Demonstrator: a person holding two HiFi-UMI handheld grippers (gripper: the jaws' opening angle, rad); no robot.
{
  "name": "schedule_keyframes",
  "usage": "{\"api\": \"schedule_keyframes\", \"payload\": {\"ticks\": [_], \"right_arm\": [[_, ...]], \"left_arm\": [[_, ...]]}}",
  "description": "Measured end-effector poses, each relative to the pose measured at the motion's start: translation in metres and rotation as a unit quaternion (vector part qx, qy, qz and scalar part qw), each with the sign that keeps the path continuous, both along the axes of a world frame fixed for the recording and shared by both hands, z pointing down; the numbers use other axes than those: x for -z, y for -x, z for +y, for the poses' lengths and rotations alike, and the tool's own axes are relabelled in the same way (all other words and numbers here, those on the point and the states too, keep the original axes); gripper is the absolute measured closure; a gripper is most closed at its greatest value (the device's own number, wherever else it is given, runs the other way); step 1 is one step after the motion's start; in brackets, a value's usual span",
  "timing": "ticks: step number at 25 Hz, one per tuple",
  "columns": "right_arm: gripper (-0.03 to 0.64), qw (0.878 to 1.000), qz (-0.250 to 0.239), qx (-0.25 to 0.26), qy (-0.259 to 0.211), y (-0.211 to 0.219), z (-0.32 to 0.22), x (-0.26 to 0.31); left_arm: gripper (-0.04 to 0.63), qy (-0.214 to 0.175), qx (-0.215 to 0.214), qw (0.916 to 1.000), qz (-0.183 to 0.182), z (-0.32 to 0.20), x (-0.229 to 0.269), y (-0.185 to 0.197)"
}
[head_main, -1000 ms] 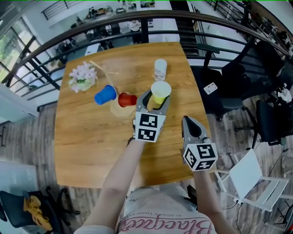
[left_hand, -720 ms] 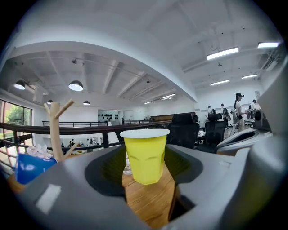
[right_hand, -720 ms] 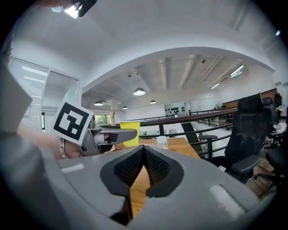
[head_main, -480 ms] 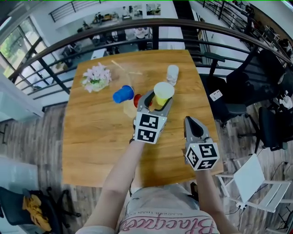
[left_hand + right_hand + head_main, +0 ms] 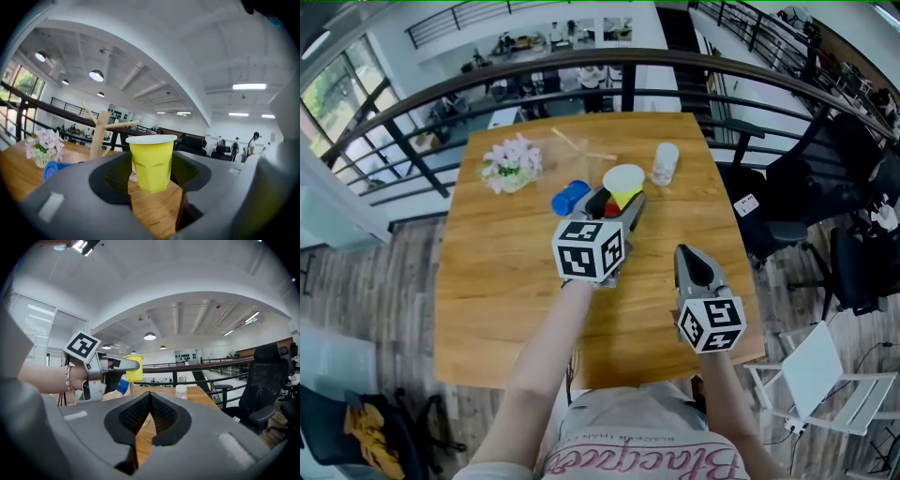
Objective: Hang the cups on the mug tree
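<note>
The left gripper (image 5: 617, 202) is clamped on the yellow cup (image 5: 151, 161) and holds it upright in the air over the table (image 5: 487, 281), close to the wooden mug tree (image 5: 99, 133). A blue cup (image 5: 570, 197) is near it. The right gripper (image 5: 692, 261) is empty, with its jaws together.

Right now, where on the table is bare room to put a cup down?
The left half of the table, from the flowers to the near edge, is bare. Crowded at the far middle: mug tree, blue cup, clear cup.
</note>
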State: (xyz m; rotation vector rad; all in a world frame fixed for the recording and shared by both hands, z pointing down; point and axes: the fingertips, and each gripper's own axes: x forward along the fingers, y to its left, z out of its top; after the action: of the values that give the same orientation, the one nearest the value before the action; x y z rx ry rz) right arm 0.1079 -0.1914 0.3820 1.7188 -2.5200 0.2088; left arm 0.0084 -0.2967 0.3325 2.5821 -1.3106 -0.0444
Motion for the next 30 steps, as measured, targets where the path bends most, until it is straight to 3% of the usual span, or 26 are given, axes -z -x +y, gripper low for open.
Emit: {"api": "schedule_keyframes", "payload": {"ticks": [2, 5, 8, 11, 14, 18, 24, 26, 28, 30], "right_arm": [[0.615, 1.000, 0.005, 0.001, 0.002, 0.004, 0.000, -0.003], [0.615, 1.000, 0.010, 0.000, 0.003, 0.007, 0.000, -0.003], [0.615, 1.000, 0.013, -0.004, 0.004, 0.007, -0.002, -0.004], [0.615, 1.000, 0.016, -0.007, 0.005, 0.007, -0.002, -0.005], [0.615, 1.000, 0.020, -0.006, 0.006, 0.008, -0.002, -0.008], [0.615, 1.000, 0.025, -0.008, 0.008, 0.007, -0.002, -0.010], [0.615, 0.999, 0.030, -0.003, 0.013, 0.013, -0.002, -0.013], [0.615, 0.999, 0.031, -0.001, 0.015, 0.017, -0.003, -0.014], [0.615, 0.999, 0.032, 0.001, 0.016, 0.022, -0.004, -0.016], [0.615, 0.999, 0.033, 0.002, 0.017, 0.026, -0.003, -0.019]], "left_arm": [[0.312, 0.027, -0.004, 0.9979, 0.059, -0.005, 0.003, 0.007], [0.313, 0.069, -0.012, 0.9857, 0.153, -0.014, 0.007, 0.014], [0.313, 0.118, -0.026, 0.9627, 0.242, -0.018, 0.003, 0.015], [0.314, 0.149, -0.051, 0.9297, 0.333, -0.023, 0.007, 0.015], [0.314, 0.164, -0.092, 0.8815, 0.433, -0.028, 0.018, 0.017], [0.318, 0.206, -0.100, 0.7936, 0.564, -0.035, 0.019, 0.030], [0.325, 0.241, -0.105, 0.6744, 0.690, -0.045, 0.012, 0.045], [0.325, 0.257, -0.101, 0.6473, 0.710, -0.046, 0.005, 0.046], [0.324, 0.273, -0.101, 0.6328, 0.718, -0.045, 0.000, 0.045], [0.321, 0.282, -0.107, 0.6258, 0.719, -0.044, -0.003, 0.044]]}}
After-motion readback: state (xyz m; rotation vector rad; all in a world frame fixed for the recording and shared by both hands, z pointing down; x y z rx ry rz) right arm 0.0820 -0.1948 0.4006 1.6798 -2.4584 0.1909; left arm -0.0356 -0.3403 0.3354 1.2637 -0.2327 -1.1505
